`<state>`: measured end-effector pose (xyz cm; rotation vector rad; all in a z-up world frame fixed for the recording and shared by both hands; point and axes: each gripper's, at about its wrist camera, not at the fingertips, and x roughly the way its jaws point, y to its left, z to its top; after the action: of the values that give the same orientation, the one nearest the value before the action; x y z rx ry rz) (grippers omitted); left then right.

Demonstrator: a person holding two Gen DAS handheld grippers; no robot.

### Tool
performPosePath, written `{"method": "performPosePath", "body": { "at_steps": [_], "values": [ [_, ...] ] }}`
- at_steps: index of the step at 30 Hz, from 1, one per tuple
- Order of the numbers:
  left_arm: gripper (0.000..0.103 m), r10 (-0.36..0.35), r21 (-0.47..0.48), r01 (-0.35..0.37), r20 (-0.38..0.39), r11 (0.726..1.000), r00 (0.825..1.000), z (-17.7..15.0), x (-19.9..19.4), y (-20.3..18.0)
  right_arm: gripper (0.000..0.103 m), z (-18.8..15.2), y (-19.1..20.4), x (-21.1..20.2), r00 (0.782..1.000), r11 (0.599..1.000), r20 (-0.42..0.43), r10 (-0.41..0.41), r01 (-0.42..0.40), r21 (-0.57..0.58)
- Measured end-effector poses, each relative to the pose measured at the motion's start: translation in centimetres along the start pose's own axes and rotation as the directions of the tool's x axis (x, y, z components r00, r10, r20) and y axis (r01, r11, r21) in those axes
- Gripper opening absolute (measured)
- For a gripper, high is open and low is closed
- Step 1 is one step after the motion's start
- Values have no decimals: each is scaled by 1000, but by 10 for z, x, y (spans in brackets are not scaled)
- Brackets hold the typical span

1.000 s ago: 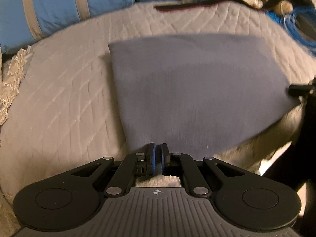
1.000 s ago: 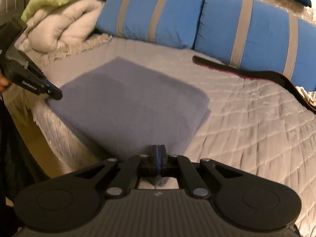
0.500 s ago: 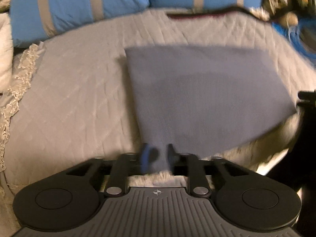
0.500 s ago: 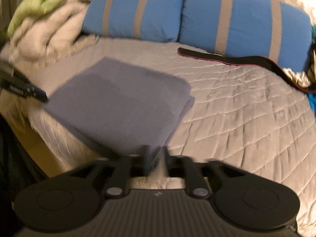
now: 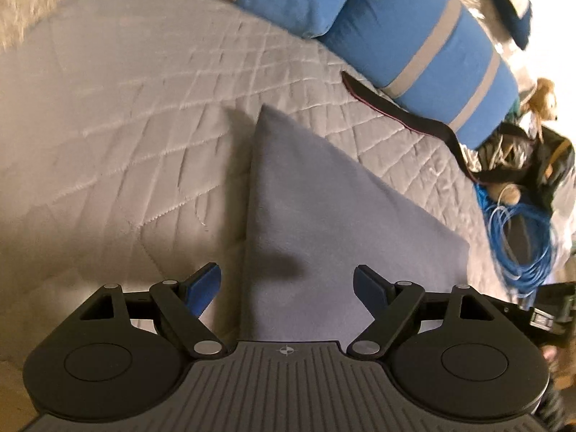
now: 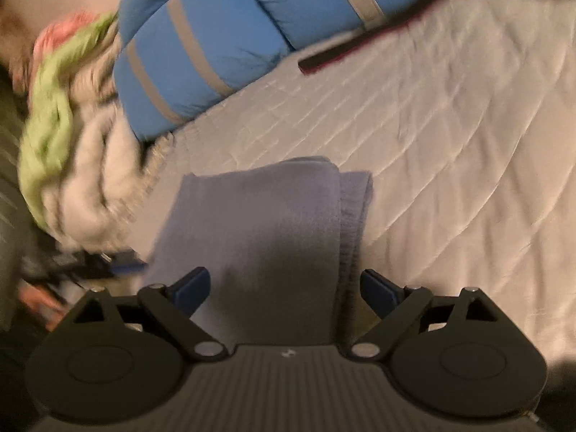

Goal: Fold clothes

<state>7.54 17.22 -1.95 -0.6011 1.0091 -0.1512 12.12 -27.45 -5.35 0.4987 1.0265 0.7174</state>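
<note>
Left wrist view: the folded grey cloth point(image 5: 324, 223) lies flat on the quilted bedspread point(image 5: 126, 136), and its near edge runs under the left claw point(image 5: 288, 282). The claw's jaws are spreading apart, well clear of the fabric on both sides; the cloth sits below the gap between them but the blue pads point(image 5: 203, 289) do not press on it, so it is released. The far corner of the cloth points away from the claw toward the blue striped pillows point(image 5: 414, 46) at the head of the bed. A dark strap point(image 5: 396, 111) lies on the bedspread just in front of those pillows. Off the right side of the bed sit a coil of blue cable point(image 5: 518, 237) and a dark heap with a soft toy point(image 5: 543, 100) on it; nothing clearly reads as a container. The other claw's dark body shows at the right edge of this view.

Right wrist view: the same grey cloth point(image 6: 259, 223) lies directly ahead of the right claw point(image 6: 284, 284), with its folded layered edge on the right side, close to the right finger. These jaws are also opening, wide and empty, nothing gripped. A blurred pile of pale and green blankets point(image 6: 72, 151) sits to the left of the cloth, beside the blue striped pillows point(image 6: 216, 36).
</note>
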Motion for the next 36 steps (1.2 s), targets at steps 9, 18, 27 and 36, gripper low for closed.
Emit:
{"method": "performPosePath", "body": {
  "at_steps": [9,18,27,36],
  "values": [
    [90,-277,-174,272,-4,947,961,5,20,37,96,14,-32,16,995,978,-15,98,-94,189],
    [22,-206,-108,204,-7,973,978,-5,21,21,33,10,-34,23,991,975,-62,118,-104,197],
    [16,-200,22,199,70,980,977,6,-21,-17,28,21,-16,4,989,983,-17,145,-143,114],
    [16,-186,27,185,70,982,980,53,-5,-27,28,75,-7,3,991,988,-3,131,-131,80]
  ]
}}
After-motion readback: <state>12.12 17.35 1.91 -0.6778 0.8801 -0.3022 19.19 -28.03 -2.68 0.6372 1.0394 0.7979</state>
